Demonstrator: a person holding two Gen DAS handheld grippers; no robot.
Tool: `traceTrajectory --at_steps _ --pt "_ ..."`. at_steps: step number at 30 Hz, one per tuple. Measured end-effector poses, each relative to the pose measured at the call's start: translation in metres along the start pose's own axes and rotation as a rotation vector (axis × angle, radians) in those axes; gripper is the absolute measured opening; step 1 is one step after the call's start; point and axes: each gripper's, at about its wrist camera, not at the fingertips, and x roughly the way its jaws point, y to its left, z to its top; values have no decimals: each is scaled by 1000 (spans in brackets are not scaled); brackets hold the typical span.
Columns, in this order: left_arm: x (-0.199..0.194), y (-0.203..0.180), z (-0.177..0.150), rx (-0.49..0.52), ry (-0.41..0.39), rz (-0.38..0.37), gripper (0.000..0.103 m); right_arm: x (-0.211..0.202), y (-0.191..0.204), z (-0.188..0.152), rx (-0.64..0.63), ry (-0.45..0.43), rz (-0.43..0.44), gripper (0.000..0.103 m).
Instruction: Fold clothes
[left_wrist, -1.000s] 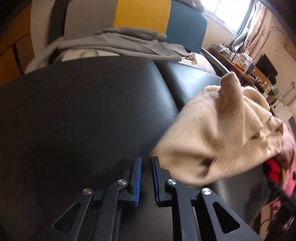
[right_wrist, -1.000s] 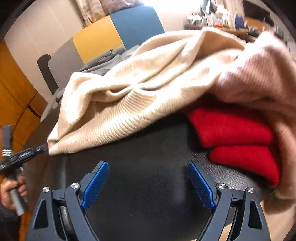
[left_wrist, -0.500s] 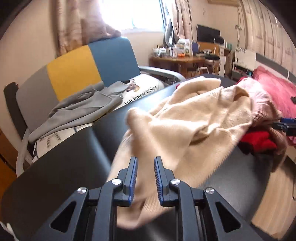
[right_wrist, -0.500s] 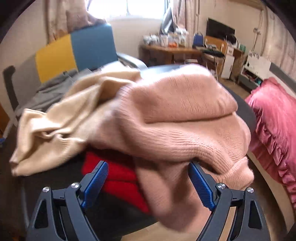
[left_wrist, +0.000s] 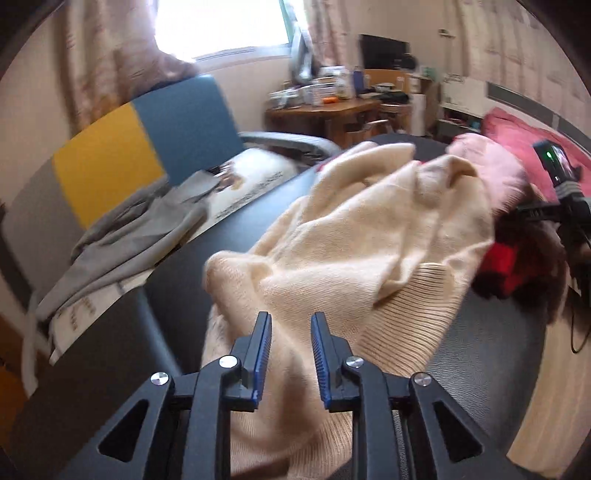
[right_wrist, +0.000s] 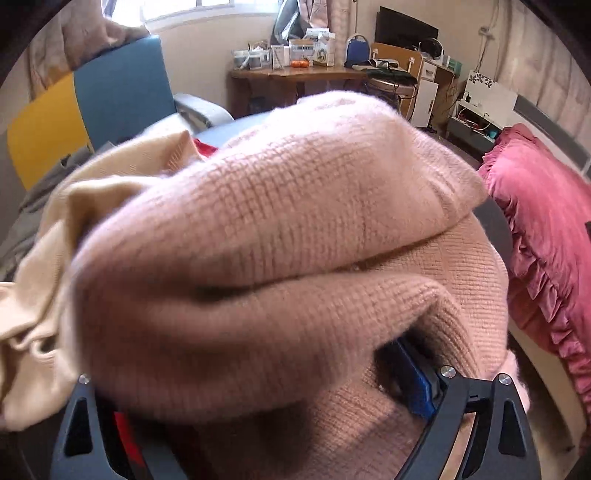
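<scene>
Between your left gripper's opening jaws lies only a loose fold of the cream sweater, which the pads do not press. It sprawls crumpled across the dark padded table, soft, limp and light, so it will sag wherever it is unsupported; its ribbed hem just beside the jaws looks the firmest place to pinch. Your right gripper's jaws stand wide, buried in the thick pink sweater; whether they press it you cannot tell. Red knitwear lies beneath, with a grey garment on the colour-block chair beyond.
</scene>
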Motion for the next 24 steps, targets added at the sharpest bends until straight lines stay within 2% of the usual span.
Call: traceTrajectory --at_steps 3,8,11,16,17,19,21,24 --pt "13 -9 11 74 6 -56 28 -30 6 -15 -16 -56 36 94" --pt "39 -31 31 173 61 -144 30 -70 21 -53 -27 -100 162 95" --pt "53 -47 36 243 95 -151 30 -68 33 -71 -5 -75 213 95" --pt "83 -64 40 320 166 -76 30 -59 52 -80 -8 -40 274 95" --pt "87 -64 40 319 175 -64 29 -56 58 -81 -12 -30 284 95" --pt "92 -62 40 284 185 -59 11 -53 69 -95 -19 -15 297 95" --pt "93 -52 41 208 177 -77 4 -49 78 -102 -21 -4 314 95" --pt "87 -32 42 73 144 -126 3 -44 90 -109 -41 11 322 95"
